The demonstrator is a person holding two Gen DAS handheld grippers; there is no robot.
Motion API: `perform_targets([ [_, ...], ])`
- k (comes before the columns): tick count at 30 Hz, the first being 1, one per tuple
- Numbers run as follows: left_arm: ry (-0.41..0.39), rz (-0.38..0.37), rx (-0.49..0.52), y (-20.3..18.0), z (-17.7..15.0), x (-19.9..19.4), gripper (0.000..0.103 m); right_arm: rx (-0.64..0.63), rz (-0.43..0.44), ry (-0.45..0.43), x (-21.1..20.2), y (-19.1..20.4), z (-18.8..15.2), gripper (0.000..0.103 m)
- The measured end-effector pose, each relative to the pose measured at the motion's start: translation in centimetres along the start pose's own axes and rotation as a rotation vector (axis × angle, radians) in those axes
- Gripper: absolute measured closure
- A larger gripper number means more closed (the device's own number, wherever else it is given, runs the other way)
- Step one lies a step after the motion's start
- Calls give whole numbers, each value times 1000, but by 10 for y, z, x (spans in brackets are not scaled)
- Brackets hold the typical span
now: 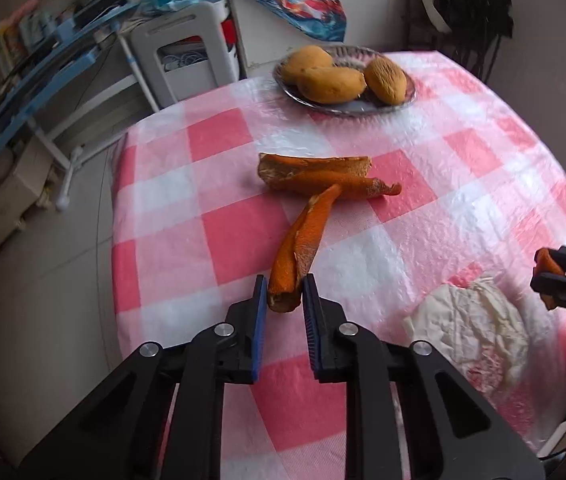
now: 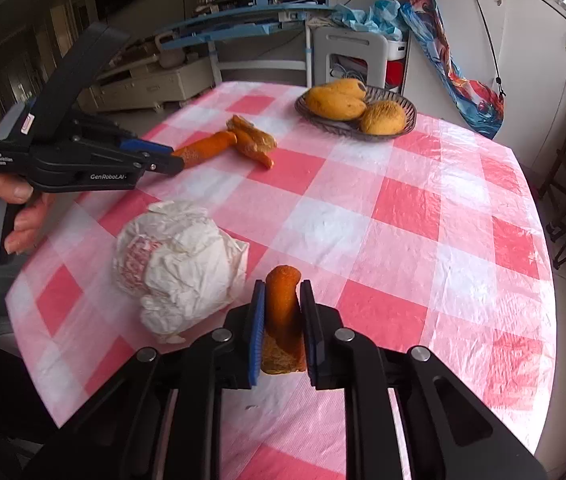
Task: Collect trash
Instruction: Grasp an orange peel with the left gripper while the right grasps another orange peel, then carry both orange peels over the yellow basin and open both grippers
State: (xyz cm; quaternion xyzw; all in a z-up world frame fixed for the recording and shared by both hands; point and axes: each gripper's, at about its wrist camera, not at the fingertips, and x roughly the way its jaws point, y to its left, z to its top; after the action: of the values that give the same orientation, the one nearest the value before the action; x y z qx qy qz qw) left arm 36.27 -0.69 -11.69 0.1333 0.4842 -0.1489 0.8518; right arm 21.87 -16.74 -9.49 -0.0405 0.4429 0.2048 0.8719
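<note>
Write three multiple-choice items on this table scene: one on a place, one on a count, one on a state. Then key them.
1. Where does the crumpled white paper lie?
A. in the fruit dish
B. on the checked cloth
C. on the floor

2. How many mangoes lie in the fruit dish?
A. one
B. three
C. five

3. What does the left tool do?
A. grips an orange peel strip
B. hangs empty
C. grips the paper

Key: B, it rests on the checked cloth; B, three show in both views; A, its pads pinch the strip's near end.
</note>
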Motion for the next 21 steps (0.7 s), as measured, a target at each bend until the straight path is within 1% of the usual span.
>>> perform_targets([
  [2, -15, -17, -56, 5, -10, -15, 87, 10, 45, -29, -14, 2, -3, 85],
  [5, -53, -15, -106, 5, -22, -40, 87, 4, 121, -72, -36, 10, -8, 85],
  [7, -78, -28, -152, 2, -34, -57, 87, -18, 150, -88, -48, 18, -11, 85],
  [9, -88, -22, -165, -3, -45, -68, 87, -24, 212, -90, -58, 30, -22, 85],
  [10, -92, -22, -173, -7, -53, -74, 87, -34, 227, -87, -61, 36, -26, 85],
  [14, -113, -36, -230, -16, -85, -100, 87, -134, 302, -49, -73, 72, -51, 85],
  [15, -118, -35, -241, -18, -92, -106, 87, -168, 316, -34, -76, 82, -58, 85],
  [17, -129, -43, -274, -24, -114, -122, 87, -222, 346, 8, -80, 99, -74, 85],
  [19, -126, -40, -276, -34, -133, -133, 87, -254, 376, 53, -82, 109, -89, 85],
  [21, -113, -37, -270, -49, -156, -145, 87, -298, 378, 99, -81, 120, -106, 85],
])
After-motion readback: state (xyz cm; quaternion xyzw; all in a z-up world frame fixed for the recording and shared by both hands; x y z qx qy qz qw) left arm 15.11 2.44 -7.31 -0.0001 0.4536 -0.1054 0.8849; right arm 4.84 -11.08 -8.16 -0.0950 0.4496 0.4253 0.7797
